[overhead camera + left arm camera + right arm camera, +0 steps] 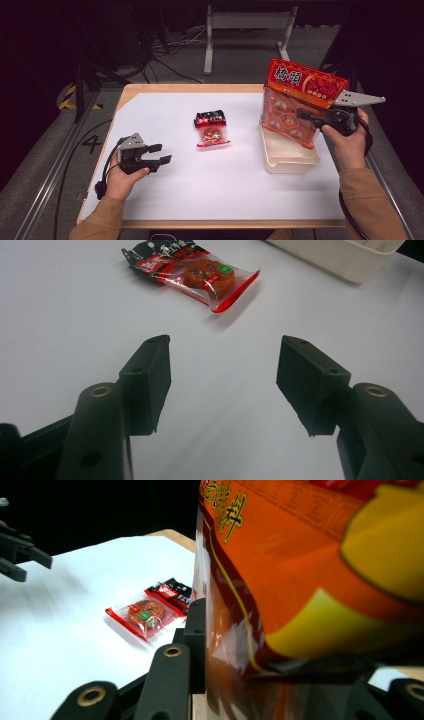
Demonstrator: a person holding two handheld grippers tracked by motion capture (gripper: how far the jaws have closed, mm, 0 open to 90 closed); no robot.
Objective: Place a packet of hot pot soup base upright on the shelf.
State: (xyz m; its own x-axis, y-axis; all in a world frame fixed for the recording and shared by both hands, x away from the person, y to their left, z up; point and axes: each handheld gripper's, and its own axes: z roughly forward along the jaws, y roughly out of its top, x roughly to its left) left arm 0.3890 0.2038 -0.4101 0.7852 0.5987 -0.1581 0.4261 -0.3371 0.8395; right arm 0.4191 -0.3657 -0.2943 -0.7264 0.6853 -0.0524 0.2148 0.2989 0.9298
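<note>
My right gripper (306,116) is shut on a large orange-and-red snack bag (297,102), held upright with its lower end over the cream tray (290,160) at the right of the table. In the right gripper view the bag (320,580) stands close against the lens, with one jaw pressed to its side. A small red packet with a round brown snack (212,130) lies flat at the table's middle. My left gripper (159,154) rests low at the front left, open, nothing between its jaws, pointing toward the small packet (192,271).
A white sheet (200,185) covers the wooden table. Dark floor with cables and a metal stand leg (245,22) lies beyond the far edge. The tray's corner (340,255) is at the top right of the left gripper view.
</note>
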